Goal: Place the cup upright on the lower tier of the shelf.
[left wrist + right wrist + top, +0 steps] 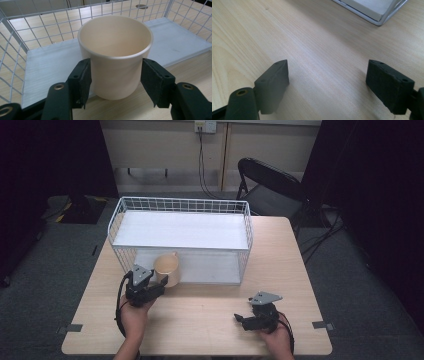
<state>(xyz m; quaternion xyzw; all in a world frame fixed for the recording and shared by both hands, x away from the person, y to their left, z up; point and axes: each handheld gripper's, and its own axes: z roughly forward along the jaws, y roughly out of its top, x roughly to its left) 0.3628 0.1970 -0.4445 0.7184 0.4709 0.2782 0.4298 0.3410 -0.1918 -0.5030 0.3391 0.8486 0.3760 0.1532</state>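
A: Left side?
B: Left gripper [161,285] at smooth beige ceramic cup [115,53]; black jaws flanking cup wall, left pad touching or nearly so, right pad just off. No firm clamp visible.
A: Cup position?
B: Upright at front left edge of white wire two-tier rack [181,209], partly on lower white shelf [45,67], partly over pale wooden table [210,310].
A: Right side?
B: Right gripper [327,82] low over bare tabletop, jaws wide, nothing between. Rack corner far off ahead.

No legible txt, labels, brands or nos. anywhere.
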